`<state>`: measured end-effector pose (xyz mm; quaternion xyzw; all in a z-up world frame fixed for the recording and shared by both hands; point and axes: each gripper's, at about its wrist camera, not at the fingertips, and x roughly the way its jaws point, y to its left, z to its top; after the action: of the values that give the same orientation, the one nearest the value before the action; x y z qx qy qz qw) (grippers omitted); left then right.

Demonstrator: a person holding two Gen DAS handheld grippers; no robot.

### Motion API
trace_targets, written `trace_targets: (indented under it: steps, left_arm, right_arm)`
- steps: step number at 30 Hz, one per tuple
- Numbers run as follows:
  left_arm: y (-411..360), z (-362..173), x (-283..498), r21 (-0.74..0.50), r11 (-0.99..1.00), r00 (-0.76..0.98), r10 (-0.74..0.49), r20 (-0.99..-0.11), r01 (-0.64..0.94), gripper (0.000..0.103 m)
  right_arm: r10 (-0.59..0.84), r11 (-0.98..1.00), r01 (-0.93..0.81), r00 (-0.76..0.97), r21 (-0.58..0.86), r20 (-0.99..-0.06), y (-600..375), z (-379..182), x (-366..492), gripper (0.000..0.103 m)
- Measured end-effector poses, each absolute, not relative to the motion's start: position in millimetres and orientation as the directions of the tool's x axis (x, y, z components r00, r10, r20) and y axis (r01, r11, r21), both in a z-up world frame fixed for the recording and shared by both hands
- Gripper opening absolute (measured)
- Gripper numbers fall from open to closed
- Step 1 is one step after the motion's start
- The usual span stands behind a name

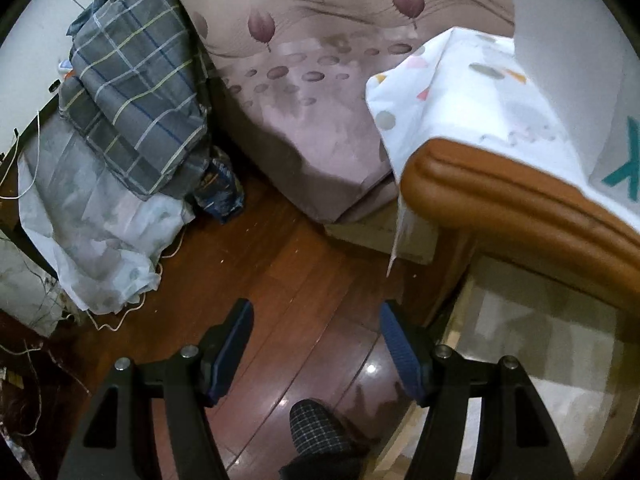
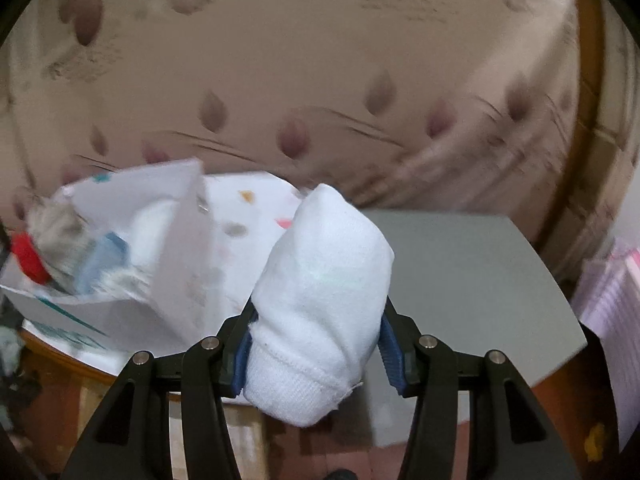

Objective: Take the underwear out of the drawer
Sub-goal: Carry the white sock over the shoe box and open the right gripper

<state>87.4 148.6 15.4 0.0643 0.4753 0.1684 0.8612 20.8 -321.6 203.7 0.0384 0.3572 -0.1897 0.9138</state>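
Clamped between the blue pads (image 2: 387,350) of the right gripper (image 2: 316,354): a rolled white knit bundle (image 2: 320,308) (presumably the underwear, though ribbed like a sock), cuff end hanging toward 6 o'clock, rounded end rising toward 12 past the fingertips. Squeezed on both flanks, filling the whole gap. Behind it at 3 o'clock, a plain grey panel (image 2: 472,280). At 9 o'clock, a white fabric bin (image 2: 132,256) with coloured dots, blurred, holding red, grey and pale blue items. Beyond, at 12 o'clock, a beige bedspread with purple leaf print (image 2: 304,80).

Spread wide and gripping nothing: the left gripper (image 1: 316,346), poised over dark red wooden flooring (image 1: 280,280). At 6 o'clock, a checked slipper (image 1: 316,432). At 2 o'clock, a brown rounded wooden edge (image 1: 520,200) draped with white dotted cloth (image 1: 460,100). At 10 o'clock, a heap of grey plaid bedding (image 1: 136,96).
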Motion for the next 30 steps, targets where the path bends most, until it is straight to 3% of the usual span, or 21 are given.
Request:
trace_targets:
  steps: [13, 30]
  left_arm:
    - [166.2, 13.5, 89.3, 0.185, 0.947, 0.476, 0.294, -0.829, -0.263, 0.067]
    - [178.6, 13.7, 91.0, 0.182, 0.933, 0.453, 0.313, -0.834, -0.310, 0.067]
  right_arm:
    - [-0.195, 0.977, 0.199, 0.717, -0.072, -0.669, -232.3, 232.1, 95.7, 0.049]
    - [-0.205, 0.976, 0.189, 0.602, -0.112, -0.772, -203.4, 178.7, 159.7, 0.049]
